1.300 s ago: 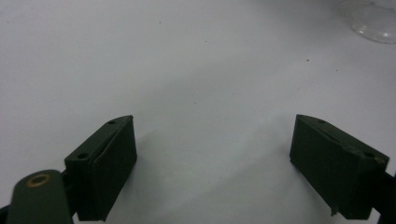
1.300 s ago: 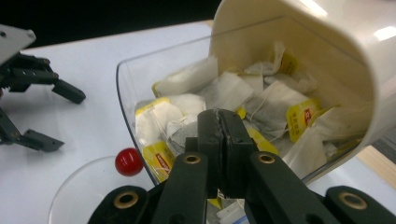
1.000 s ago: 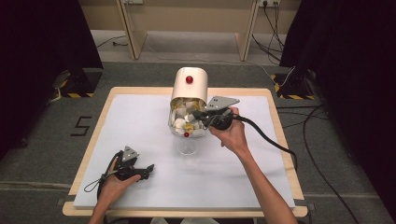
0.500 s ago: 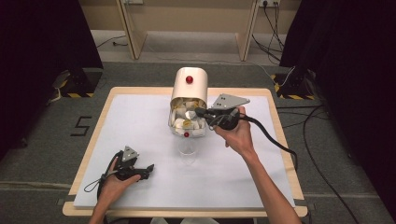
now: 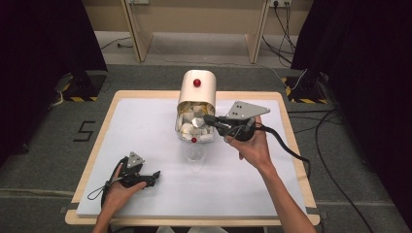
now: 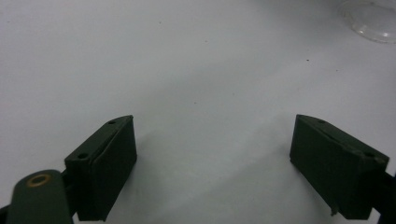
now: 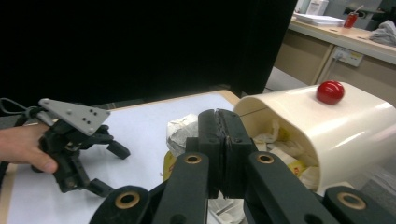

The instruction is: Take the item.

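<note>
A cream bin (image 5: pixel 197 90) with a red knob (image 5: pixel 197 82) lies on its side at the back middle of the white table (image 5: pixel 121 126). Crumpled paper and wrappers (image 5: pixel 193 121) fill its open mouth. My right gripper (image 5: pixel 207 118) is shut, with its tips over this litter at the mouth. In the right gripper view the gripper (image 7: pixel 218 113) has its jaws pressed together with nothing visible between them, beside the bin (image 7: pixel 355 126). My left gripper (image 5: pixel 154 174) rests open on the table at the front left, its gap (image 6: pixel 212 119) holding nothing.
A clear glass (image 5: pixel 195 153) stands just in front of the bin's mouth, its rim (image 6: pixel 371 23) far off in the left gripper view. A small red piece (image 5: pixel 194 140) lies at the mouth's lower edge. Black cable (image 5: pixel 286 150) trails right from my right gripper.
My right gripper has drawn slightly to the right, away from the bin's mouth, and its grey plate has tilted. The left gripper has stayed put.
</note>
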The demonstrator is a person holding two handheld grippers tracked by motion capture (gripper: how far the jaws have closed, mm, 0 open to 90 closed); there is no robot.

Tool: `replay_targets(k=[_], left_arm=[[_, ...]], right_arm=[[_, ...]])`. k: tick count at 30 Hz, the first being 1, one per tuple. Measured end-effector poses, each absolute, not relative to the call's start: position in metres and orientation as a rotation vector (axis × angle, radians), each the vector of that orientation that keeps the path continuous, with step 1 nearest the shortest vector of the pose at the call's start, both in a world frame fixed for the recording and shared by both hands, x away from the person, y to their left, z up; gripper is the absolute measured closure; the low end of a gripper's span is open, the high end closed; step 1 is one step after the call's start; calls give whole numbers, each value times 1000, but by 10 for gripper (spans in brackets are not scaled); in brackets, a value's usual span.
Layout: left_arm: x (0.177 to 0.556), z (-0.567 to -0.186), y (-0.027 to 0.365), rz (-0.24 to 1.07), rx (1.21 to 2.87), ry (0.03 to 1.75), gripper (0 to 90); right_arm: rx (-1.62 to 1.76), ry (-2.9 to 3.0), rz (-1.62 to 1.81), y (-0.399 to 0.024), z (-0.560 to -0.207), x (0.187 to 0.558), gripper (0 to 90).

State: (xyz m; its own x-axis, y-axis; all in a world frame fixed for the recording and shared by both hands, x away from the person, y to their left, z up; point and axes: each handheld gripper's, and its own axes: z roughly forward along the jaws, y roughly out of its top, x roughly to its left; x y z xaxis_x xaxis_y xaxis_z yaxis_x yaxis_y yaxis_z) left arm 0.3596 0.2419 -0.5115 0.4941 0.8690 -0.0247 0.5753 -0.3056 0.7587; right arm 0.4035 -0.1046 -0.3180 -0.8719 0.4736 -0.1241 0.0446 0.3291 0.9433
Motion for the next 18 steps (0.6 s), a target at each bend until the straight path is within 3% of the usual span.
replay_targets(k=[18], left_arm=[[360, -511, 242, 515, 2012, 1185, 137]], right_arm=[[462, 2255, 1508, -99, -349, 380, 892]])
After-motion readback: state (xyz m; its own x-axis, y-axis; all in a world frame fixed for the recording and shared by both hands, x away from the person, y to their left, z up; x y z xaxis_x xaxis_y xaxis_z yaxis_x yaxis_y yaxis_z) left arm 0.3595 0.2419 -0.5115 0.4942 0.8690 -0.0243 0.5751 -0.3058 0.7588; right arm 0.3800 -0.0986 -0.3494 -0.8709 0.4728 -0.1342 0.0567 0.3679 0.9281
